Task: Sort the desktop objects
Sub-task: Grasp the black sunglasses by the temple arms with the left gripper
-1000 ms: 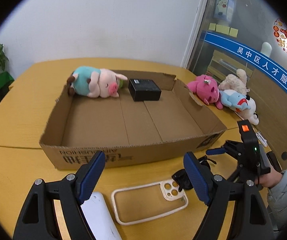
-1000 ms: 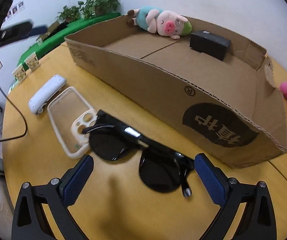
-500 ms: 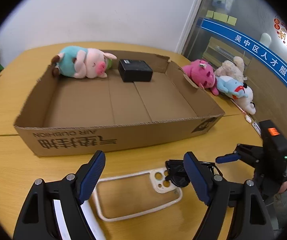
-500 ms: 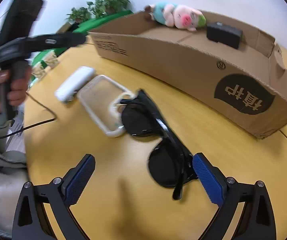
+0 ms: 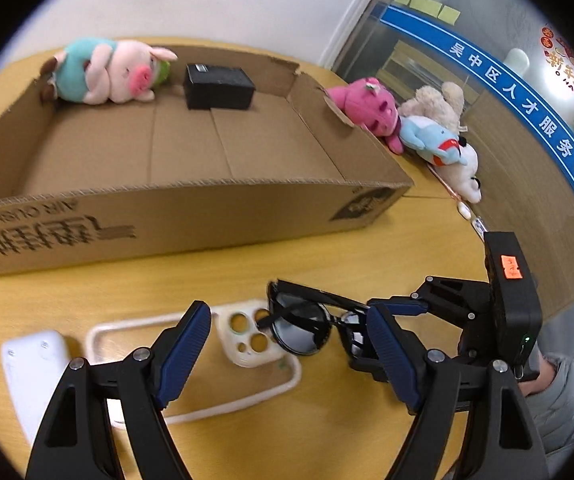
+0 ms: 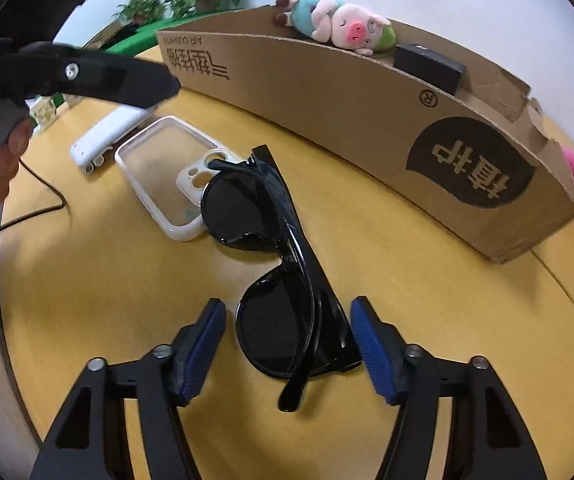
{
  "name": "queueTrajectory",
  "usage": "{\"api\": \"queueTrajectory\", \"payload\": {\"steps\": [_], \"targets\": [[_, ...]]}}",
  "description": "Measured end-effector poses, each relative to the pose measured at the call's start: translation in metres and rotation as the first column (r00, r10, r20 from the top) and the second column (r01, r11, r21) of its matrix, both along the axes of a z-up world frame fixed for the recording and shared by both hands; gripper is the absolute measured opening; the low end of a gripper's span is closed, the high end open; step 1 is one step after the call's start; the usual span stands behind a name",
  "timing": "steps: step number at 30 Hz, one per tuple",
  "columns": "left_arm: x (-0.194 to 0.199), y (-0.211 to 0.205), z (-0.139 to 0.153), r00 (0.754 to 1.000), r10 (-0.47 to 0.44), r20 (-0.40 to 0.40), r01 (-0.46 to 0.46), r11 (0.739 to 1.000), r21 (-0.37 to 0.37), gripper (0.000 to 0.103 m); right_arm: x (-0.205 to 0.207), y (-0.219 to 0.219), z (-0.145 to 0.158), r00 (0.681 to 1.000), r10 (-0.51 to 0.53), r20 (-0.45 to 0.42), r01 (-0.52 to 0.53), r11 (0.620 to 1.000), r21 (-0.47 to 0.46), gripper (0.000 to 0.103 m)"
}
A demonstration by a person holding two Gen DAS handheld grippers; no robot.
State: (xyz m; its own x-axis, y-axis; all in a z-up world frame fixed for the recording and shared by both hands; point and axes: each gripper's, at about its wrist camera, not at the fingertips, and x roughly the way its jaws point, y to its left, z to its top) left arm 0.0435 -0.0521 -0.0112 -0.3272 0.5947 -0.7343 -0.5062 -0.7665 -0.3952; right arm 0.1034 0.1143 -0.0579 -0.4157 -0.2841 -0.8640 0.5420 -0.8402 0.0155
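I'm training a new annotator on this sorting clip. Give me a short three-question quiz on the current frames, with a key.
1. True or false: the right gripper is already shut on the sunglasses.
2. Which two things lie in the box? A) pig and black case; B) phone case and sunglasses; C) pink plush and white device.
3. Fill in: one lens of the sunglasses overlaps the camera end of the ____.

Key
1. False: its fingers straddle one lens, open.
2. A.
3. Phone case.
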Motion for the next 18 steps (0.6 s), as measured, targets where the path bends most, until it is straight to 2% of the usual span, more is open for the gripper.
{"api": "queueTrajectory", "payload": {"steps": [6, 8, 11, 12, 14, 15, 16, 18], "targets": [[0.001, 0.028, -0.012, 0.993, -0.074, 0.097, 0.070, 0.996, 0.049, 0.079, 0.011, 0.014, 0.000, 0.985, -0.175, -0.006, 0.174, 0.984, -0.045, 0.056], [0.001, 0.040, -0.019, 0.984, -0.109, 0.138, 0.100, 0.992, 0.076, 0.079, 0.012, 0.028, 0.002, 0.964, -0.265, 0.018, 0.265, 0.958, -0.113, 0.055], [-0.003, 0.059, -0.030, 0.967, -0.147, 0.207, 0.126, 0.985, 0.114, 0.079, 0.013, 0.053, 0.003, 0.921, -0.383, 0.067, 0.388, 0.894, -0.222, 0.054], [-0.004, 0.065, -0.032, 0.961, -0.163, 0.222, 0.137, 0.983, 0.125, 0.078, 0.013, 0.061, 0.003, 0.906, -0.415, 0.088, 0.423, 0.867, -0.265, 0.054], [-0.005, 0.079, -0.036, 0.947, -0.202, 0.249, 0.169, 0.975, 0.145, 0.077, 0.014, 0.066, 0.003, 0.891, -0.442, 0.099, 0.451, 0.842, -0.296, 0.054], [-0.006, 0.086, -0.039, 0.938, -0.226, 0.263, 0.188, 0.969, 0.162, 0.071, 0.014, 0.065, 0.003, 0.890, -0.445, 0.101, 0.453, 0.838, -0.304, 0.053], [-0.007, 0.092, -0.044, 0.930, -0.235, 0.283, 0.196, 0.967, 0.161, 0.058, 0.017, 0.064, 0.003, 0.891, -0.442, 0.104, 0.451, 0.835, -0.315, 0.053], [-0.010, 0.099, -0.054, 0.917, -0.235, 0.323, 0.198, 0.970, 0.142, 0.040, 0.021, 0.058, 0.004, 0.892, -0.439, 0.103, 0.448, 0.833, -0.326, 0.053]]}}
